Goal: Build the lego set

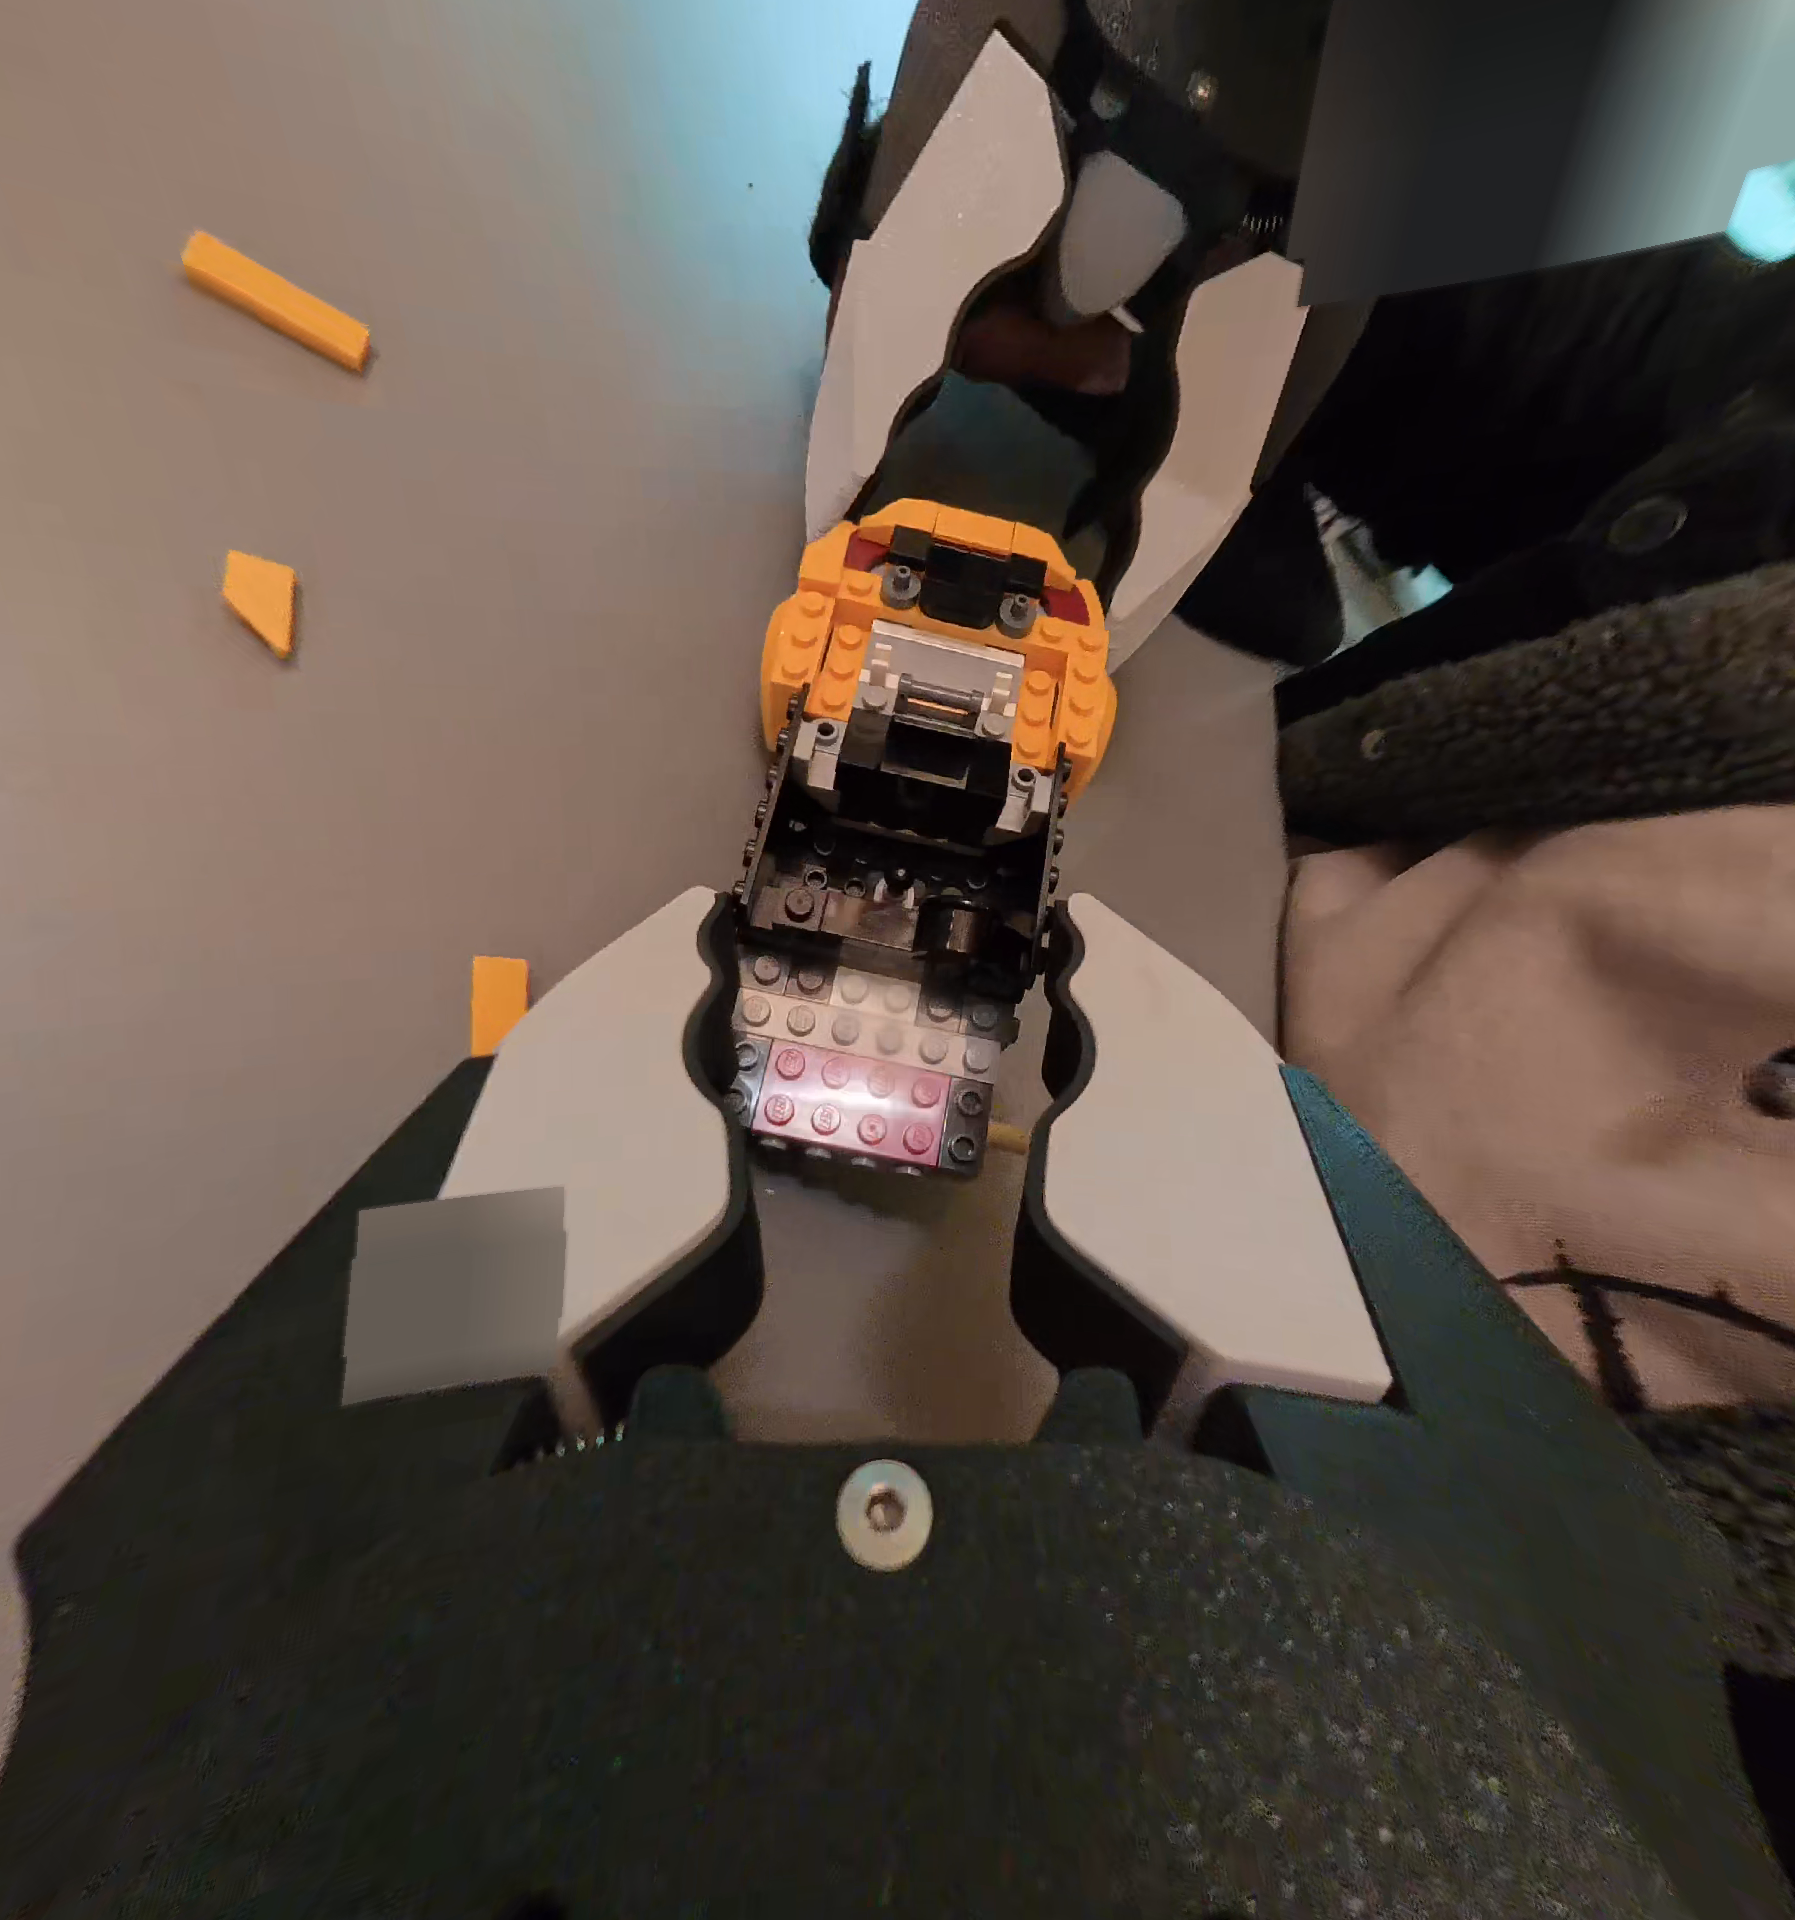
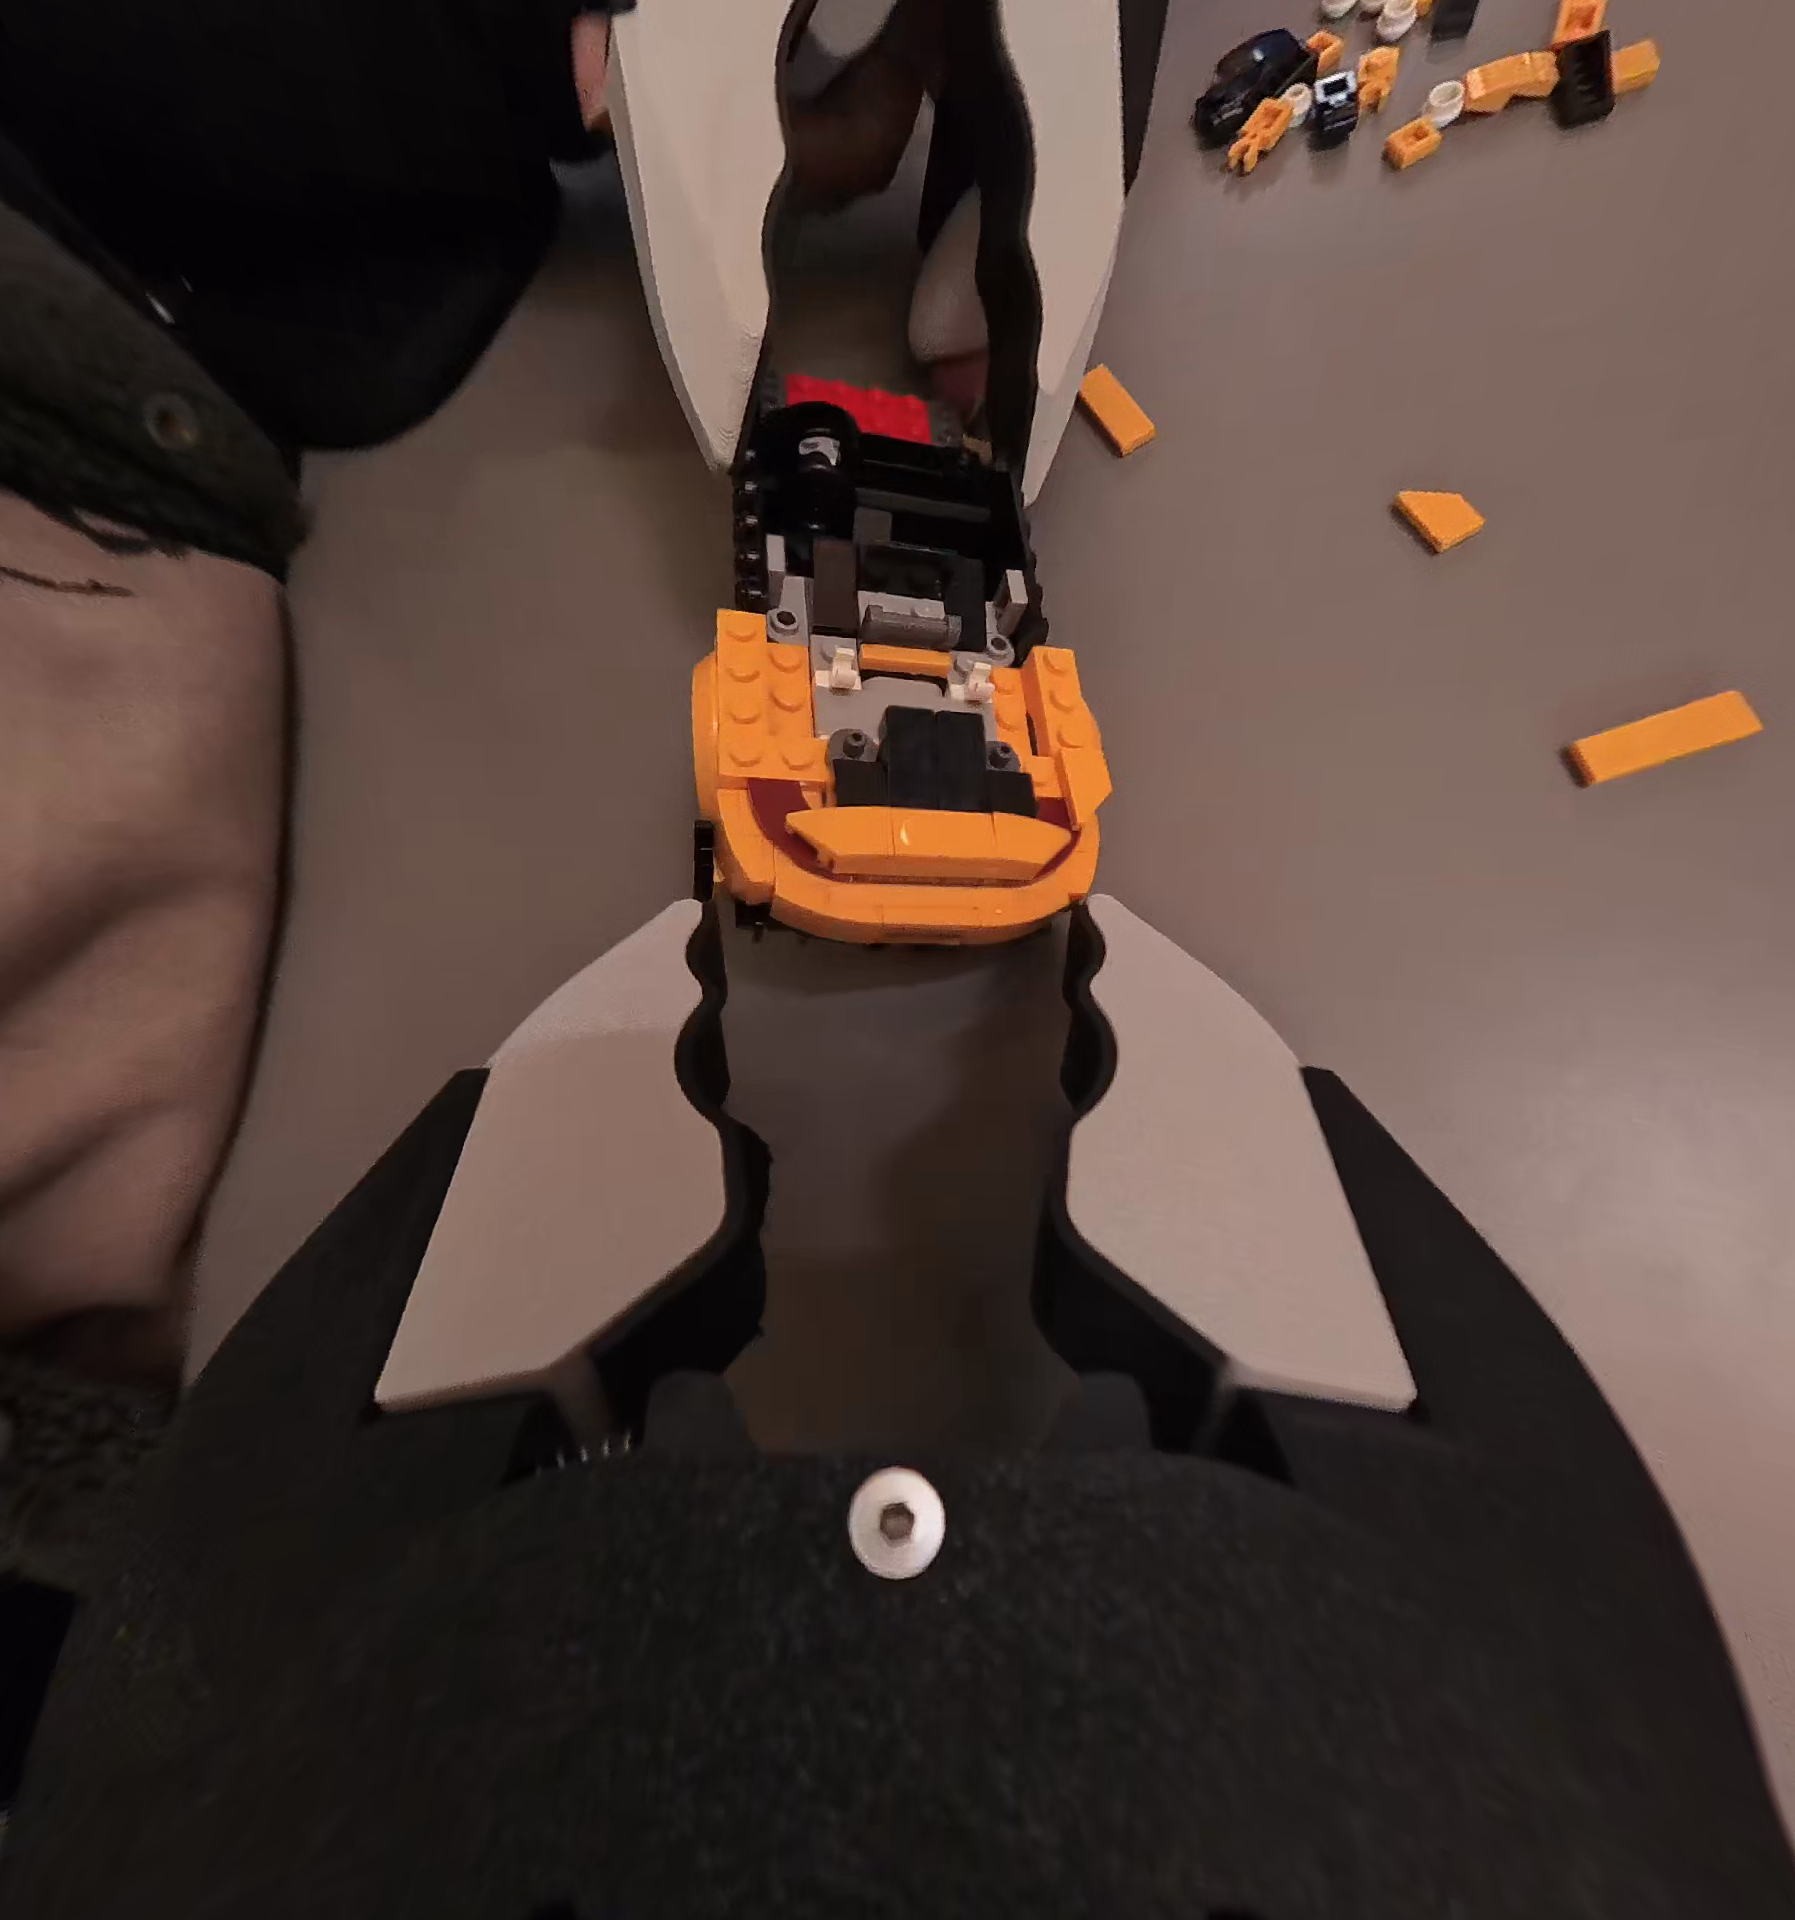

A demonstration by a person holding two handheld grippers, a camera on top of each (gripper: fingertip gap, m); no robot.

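My left claw point(image 1: 882, 971) is clamped on the car point(image 1: 914, 831) at its black-and-grey end — the model sits dead centre of the frame on the grey table point(image 1: 457, 623). My right claw point(image 2: 888, 914) is spread wide and holding nothing, its tips either side of the car's orange end (can't tell if they touch). Loose orange plates lie off to the side: a long one point(image 2: 1662, 736), a wedge point(image 2: 1438, 517), a short one point(image 2: 1114, 408). A pile point(image 2: 1423, 78) of spare parts sits in the upper right of the right view.
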